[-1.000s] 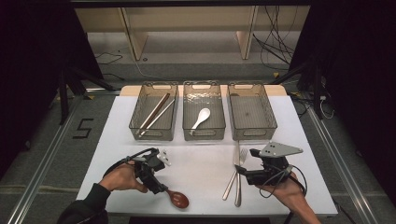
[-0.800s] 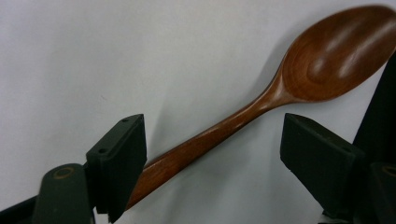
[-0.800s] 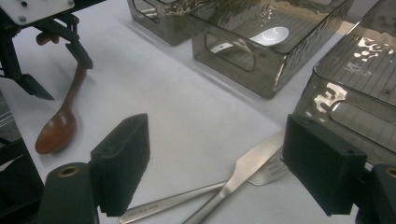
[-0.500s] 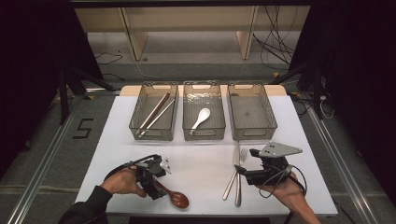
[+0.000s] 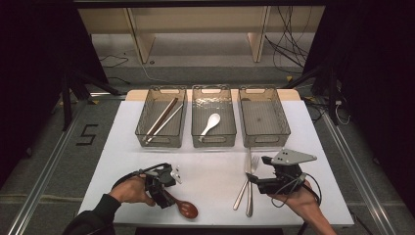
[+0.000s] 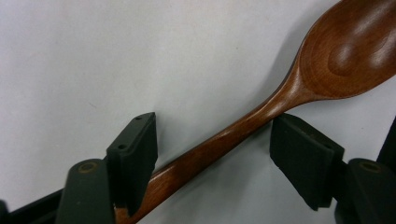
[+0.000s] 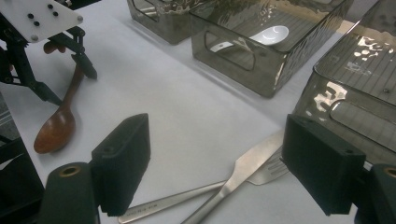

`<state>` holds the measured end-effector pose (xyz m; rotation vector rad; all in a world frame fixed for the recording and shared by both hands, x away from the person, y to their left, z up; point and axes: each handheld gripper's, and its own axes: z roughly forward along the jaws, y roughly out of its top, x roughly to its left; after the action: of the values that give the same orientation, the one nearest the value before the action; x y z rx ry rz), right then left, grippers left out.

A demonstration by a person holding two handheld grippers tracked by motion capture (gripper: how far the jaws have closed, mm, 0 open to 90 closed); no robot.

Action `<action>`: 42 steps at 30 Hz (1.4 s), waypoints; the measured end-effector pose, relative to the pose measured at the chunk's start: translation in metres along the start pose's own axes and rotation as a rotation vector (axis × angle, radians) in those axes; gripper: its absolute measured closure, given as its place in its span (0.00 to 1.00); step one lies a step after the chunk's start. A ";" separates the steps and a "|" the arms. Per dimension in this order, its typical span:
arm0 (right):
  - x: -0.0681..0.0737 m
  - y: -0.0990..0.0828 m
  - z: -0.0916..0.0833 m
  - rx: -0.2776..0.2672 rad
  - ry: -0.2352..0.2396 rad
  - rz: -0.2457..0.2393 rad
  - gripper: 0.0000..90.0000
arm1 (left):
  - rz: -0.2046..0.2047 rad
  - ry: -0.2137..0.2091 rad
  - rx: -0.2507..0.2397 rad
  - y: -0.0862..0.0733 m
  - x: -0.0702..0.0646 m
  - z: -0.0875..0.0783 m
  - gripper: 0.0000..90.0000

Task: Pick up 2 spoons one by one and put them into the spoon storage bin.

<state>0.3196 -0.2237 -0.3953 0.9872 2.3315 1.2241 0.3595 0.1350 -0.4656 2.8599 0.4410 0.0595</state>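
Since the earlier frames the left tongs (image 5: 165, 192) have dropped a little lower over the handle of the wooden spoon (image 5: 182, 206), and their jaws have just been closing in on it; the right tongs (image 5: 250, 177) have not shifted. In the left gripper view the spoon's (image 6: 261, 112) brown handle runs on a slant between the two black pads: the left pad (image 6: 135, 158) lies against the handle's lower part, while the right pad (image 6: 303, 158) sits just beside it near the neck of the bowl, and I cannot tell whether it touches. The jaws are partly spread, not yet pinching the handle.

The spoon lies flat on the white table (image 5: 210, 166) at its near left, bowl pointing right and toward the near edge. The left hand (image 5: 131, 191) comes in from the near left corner in a dark sleeve, wrapped round the tool's body, with the tongs angled down and to the right onto the handle.

The right tongs stand spread wide with nothing between them, hovering just above the table near the two forks (image 5: 247, 183) that lie crossed at the near right. The right hand (image 5: 298, 196) holds them pointing left, the grey plate (image 5: 292, 156) on top. In the right gripper view the forks (image 7: 233, 179) lie between and beyond the jaws.

Farther off stand three clear bins in a row: the left bin (image 5: 162, 117) holds chopsticks (image 5: 161, 120), the middle bin (image 5: 213, 116) a white spoon (image 5: 210, 123).
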 end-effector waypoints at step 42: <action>-0.001 0.000 0.000 0.002 -0.005 -0.001 0.28 | -0.069 -0.011 -0.104 0.001 0.005 -0.010 0.93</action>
<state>0.3200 -0.2244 -0.3955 0.9891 2.3301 1.2177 0.3640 0.1377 -0.4557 2.7395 0.5178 0.0525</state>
